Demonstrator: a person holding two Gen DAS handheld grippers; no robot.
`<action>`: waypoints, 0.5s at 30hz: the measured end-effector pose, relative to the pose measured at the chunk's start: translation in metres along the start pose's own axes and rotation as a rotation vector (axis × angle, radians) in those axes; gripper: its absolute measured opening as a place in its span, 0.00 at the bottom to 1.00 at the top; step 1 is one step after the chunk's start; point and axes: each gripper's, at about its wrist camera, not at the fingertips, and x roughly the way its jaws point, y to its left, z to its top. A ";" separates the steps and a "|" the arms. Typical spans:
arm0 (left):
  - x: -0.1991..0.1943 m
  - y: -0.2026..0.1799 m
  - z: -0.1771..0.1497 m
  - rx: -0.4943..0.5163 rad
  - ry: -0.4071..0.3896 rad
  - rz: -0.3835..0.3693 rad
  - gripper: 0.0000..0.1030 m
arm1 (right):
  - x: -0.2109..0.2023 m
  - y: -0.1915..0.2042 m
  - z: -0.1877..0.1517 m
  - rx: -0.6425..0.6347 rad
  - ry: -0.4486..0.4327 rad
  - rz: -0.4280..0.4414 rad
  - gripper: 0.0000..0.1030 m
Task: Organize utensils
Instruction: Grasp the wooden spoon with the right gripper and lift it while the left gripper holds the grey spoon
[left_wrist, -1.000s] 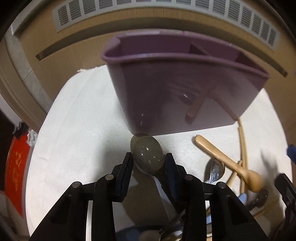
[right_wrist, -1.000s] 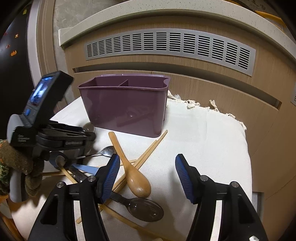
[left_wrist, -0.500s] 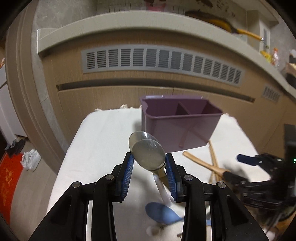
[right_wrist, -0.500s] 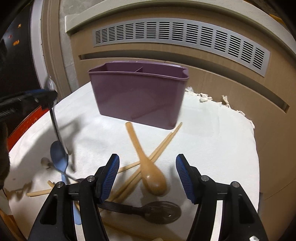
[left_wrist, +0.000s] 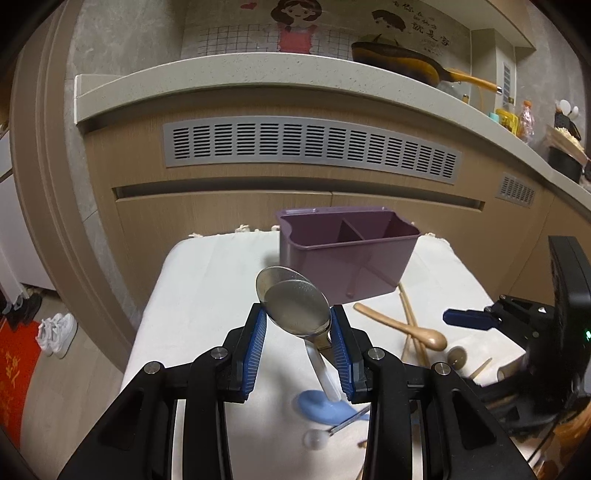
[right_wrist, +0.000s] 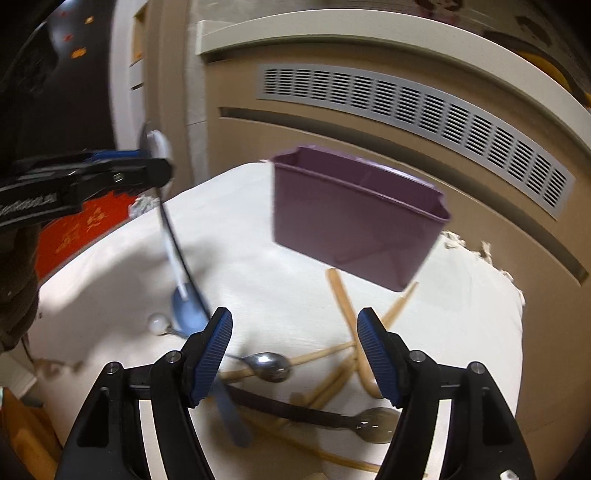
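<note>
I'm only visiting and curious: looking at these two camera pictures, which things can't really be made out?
- Left view: the left tool covers the handles of the two metal spoons it grips.
- Left view: the right tool is cut off by the frame edge.
- Right view: motion blur smears the purple caddy; its compartments can't be seen.
- Right view: the right tool hides part of the wooden spoon and the chopsticks pile.
</note>
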 end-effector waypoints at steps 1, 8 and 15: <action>0.000 0.002 -0.001 -0.004 0.003 0.004 0.35 | 0.001 0.002 -0.001 -0.007 0.007 0.003 0.66; -0.001 0.006 -0.010 -0.008 0.009 -0.013 0.35 | 0.028 -0.034 -0.006 0.061 0.079 -0.072 0.66; 0.004 -0.007 -0.011 0.015 0.024 -0.068 0.35 | 0.095 -0.060 0.013 0.119 0.201 -0.023 0.48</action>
